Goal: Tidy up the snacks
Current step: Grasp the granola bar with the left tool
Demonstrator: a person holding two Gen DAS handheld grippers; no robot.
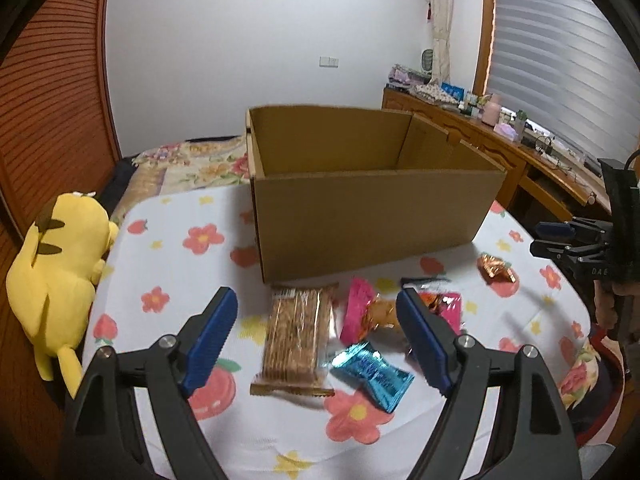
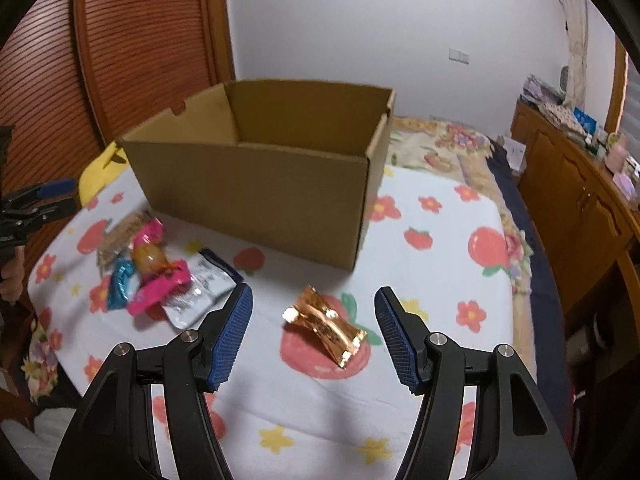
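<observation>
The snacks lie loose on the flowered cloth point(image 1: 168, 264), in front of the open box point(image 1: 360, 208) that fills the middle of both views. In the left wrist view a cluster sits in the lower centre: a long bar point(image 1: 298, 340) in clear wrap, a blue packet point(image 1: 374, 374) just right of it, and a pink wrapper point(image 1: 356, 312) above the blue one. A gold candy point(image 2: 324, 326) lies apart from them, at lower centre of the right wrist view.

The left gripper point(image 1: 316, 344) stands wide, its blue pads either side of the bar and blue packet, touching neither. The right gripper point(image 2: 314, 336) is also spread, framing the gold candy without contact. Each tong seems lined up over its own target, probably so both can pick at once.

The box interior shows only bare walls; its floor is hidden, so I cannot tell whether anything is inside. It is set close behind the snacks, likely to keep each carry short.

A yellow plush point(image 1: 60, 272) lies at the cloth's left edge, and a wooden dresser point(image 2: 580, 200) stands at right.
</observation>
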